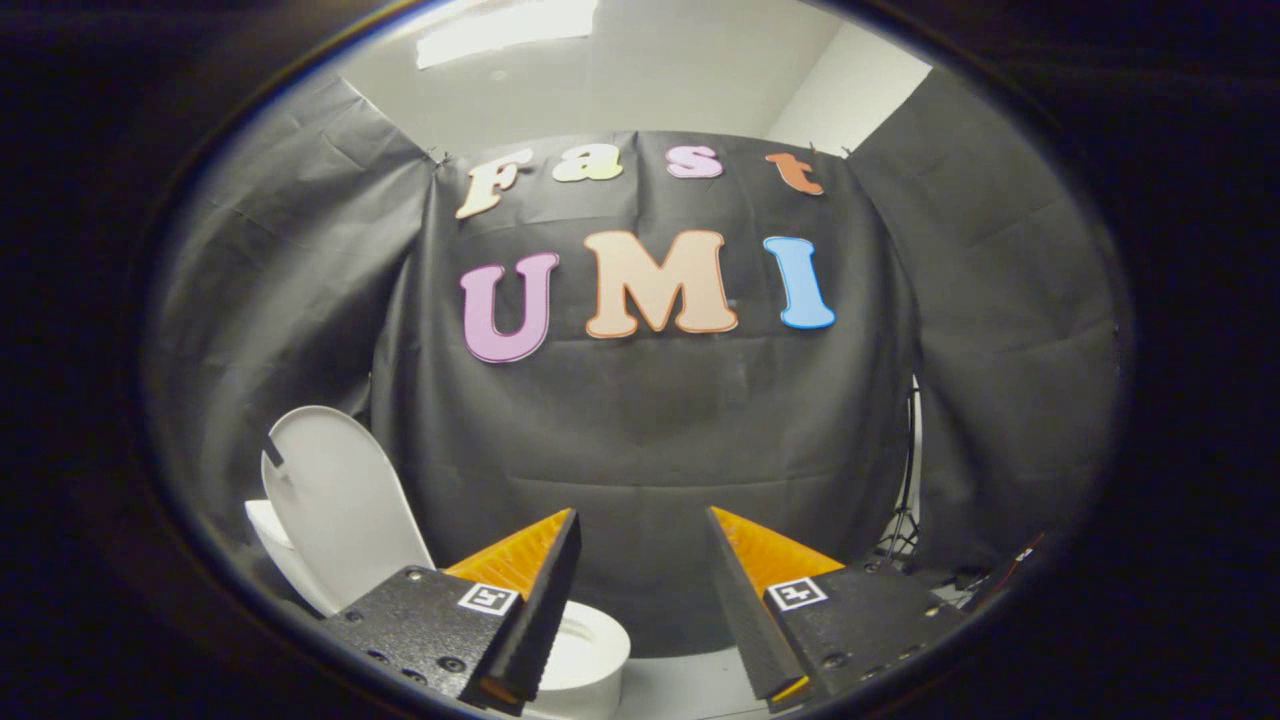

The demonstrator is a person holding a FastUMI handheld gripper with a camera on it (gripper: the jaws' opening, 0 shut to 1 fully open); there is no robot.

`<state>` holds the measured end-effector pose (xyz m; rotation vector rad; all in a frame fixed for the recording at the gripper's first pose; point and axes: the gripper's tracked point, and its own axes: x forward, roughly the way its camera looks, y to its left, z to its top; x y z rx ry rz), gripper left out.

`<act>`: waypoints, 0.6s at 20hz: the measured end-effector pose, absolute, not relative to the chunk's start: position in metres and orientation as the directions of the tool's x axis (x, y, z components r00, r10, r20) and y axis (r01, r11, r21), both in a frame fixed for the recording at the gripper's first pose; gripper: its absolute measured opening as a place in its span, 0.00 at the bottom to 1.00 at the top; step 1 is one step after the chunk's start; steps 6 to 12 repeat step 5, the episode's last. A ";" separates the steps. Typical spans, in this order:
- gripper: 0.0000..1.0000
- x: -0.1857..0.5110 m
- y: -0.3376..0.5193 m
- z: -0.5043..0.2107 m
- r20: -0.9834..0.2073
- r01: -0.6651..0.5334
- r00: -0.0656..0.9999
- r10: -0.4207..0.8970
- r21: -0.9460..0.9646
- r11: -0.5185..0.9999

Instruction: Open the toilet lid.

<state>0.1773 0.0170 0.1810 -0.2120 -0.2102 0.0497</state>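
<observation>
Two orange-and-black fingers (560,570) of the gripper (642,520) stood well apart at the bottom centre of the frame, holding nothing, with only black cloth wall (640,440) showing in the gap between them. In the lower left, the white toilet lid (335,500) stood raised, tilted back, beyond and to the left of the left finger. Part of the white toilet bowl (590,650) showed low in the frame, just beside that finger's inner edge. A dark stand (905,500) stood at the lower right.
</observation>
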 end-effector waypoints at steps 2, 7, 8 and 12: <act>0.75 0.169 0.027 0.174 0.172 -0.112 0.973 0.154 -0.234 0.966; 0.75 0.157 0.029 0.159 0.121 -0.216 0.961 0.250 -0.240 0.946; 0.75 0.157 0.029 0.159 0.121 -0.216 0.961 0.250 -0.240 0.946; 0.75 0.157 0.029 0.159 0.121 -0.216 0.961 0.250 -0.240 0.946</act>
